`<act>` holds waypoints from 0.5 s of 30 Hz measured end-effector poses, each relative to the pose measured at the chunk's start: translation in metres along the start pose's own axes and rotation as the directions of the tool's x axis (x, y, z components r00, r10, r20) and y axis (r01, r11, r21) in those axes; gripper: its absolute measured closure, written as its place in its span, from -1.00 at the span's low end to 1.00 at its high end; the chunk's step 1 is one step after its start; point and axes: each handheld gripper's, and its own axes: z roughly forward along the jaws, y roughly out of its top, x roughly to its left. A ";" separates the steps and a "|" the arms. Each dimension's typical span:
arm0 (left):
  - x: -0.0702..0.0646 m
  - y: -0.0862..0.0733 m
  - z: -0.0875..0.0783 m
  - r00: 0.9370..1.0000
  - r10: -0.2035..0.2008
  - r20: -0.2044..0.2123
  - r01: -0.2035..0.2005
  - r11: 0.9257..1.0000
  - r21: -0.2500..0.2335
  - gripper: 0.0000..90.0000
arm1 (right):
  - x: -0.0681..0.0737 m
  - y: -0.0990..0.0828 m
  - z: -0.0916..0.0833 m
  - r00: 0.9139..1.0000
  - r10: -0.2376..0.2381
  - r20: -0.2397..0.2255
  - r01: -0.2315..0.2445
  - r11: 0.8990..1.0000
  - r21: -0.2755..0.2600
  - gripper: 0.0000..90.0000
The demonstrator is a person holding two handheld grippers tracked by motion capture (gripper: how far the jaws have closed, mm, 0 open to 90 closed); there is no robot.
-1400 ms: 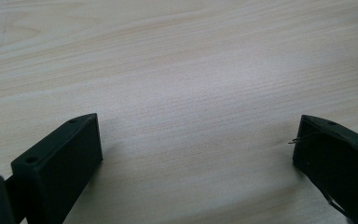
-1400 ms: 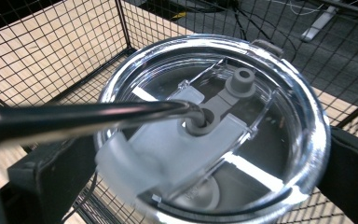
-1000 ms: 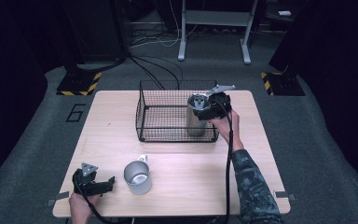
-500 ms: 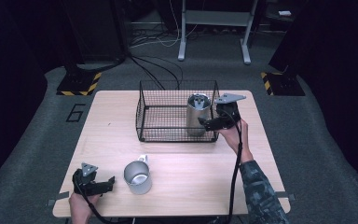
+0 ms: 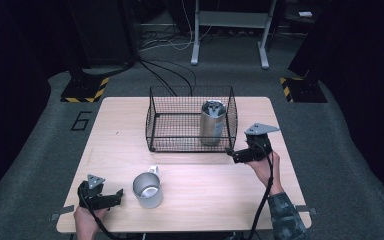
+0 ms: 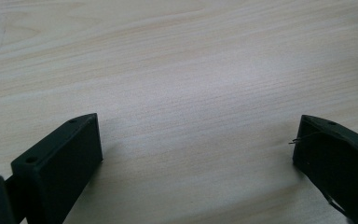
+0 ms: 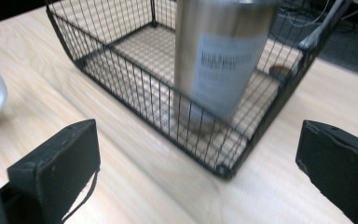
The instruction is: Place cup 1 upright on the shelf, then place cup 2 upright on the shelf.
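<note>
Right tool (image 5: 236,156), jaws apart, has withdrawn from the tumbler (image 5: 212,122) inside the basket (image 5: 152,125).

Light wooden table (image 5: 125,145) on grey carpet (image 5: 45,150); white numeral 6 (image 5: 81,120) marked left of it; black-and-yellow striped bases (image 5: 85,89) (image 5: 300,89) near the far corners; black cables (image 5: 172,75) and a grey metal stand (image 5: 230,30) beyond

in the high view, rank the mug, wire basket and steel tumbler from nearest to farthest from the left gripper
From the left gripper at the table's near left:
1. White mug, just to its right on the table.
2. Wire basket, farther back at the middle.
3. Steel tumbler, upright inside the basket's right end.
</note>
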 end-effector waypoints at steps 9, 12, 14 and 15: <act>0.001 0.001 0.000 1.000 0.007 0.006 -0.007 1.000 0.013 -0.98 | -0.002 -0.063 0.005 0.998 0.054 0.013 -0.055 0.994 0.100 -1.00; 0.000 0.001 0.001 1.000 -0.007 0.003 0.007 1.000 0.003 -0.99 | -0.005 -0.086 0.010 0.996 0.087 0.024 -0.090 0.988 0.129 -1.00; 0.001 0.002 0.002 1.000 0.004 -0.006 -0.004 1.000 0.004 -0.99 | -0.007 -0.098 0.014 0.995 0.097 0.026 -0.100 0.985 0.141 -1.00; 0.001 0.002 0.002 1.000 0.001 -0.006 -0.001 1.000 0.002 -0.99 | -0.006 -0.105 0.016 0.994 0.101 0.036 -0.106 0.984 0.147 -1.00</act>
